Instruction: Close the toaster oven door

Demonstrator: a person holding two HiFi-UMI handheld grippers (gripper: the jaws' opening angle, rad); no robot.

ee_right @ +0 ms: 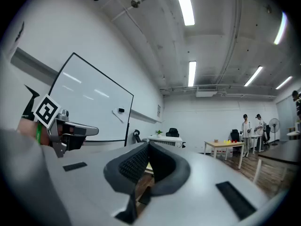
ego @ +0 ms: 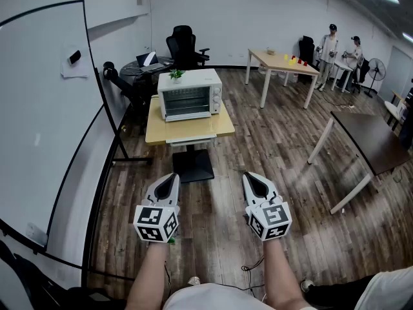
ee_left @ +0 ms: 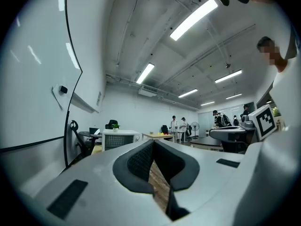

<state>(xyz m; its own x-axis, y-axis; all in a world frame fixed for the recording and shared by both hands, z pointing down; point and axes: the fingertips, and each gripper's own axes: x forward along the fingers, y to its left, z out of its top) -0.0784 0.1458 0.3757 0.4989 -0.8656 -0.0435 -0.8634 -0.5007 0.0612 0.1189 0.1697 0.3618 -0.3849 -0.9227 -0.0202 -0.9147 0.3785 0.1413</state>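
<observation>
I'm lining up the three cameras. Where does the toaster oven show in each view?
Head view: the toaster oven sits upper centre, on a small table.
Left gripper view: the toaster oven is far off, left of centre.
Right gripper view: the toaster oven is far off, near the centre.
Shared landmark: the potted plant on its top.

The left gripper (ee_left: pixel 154 144) has its jaws together, empty; the toaster oven (ee_left: pixel 120 140) stands far ahead.
</observation>
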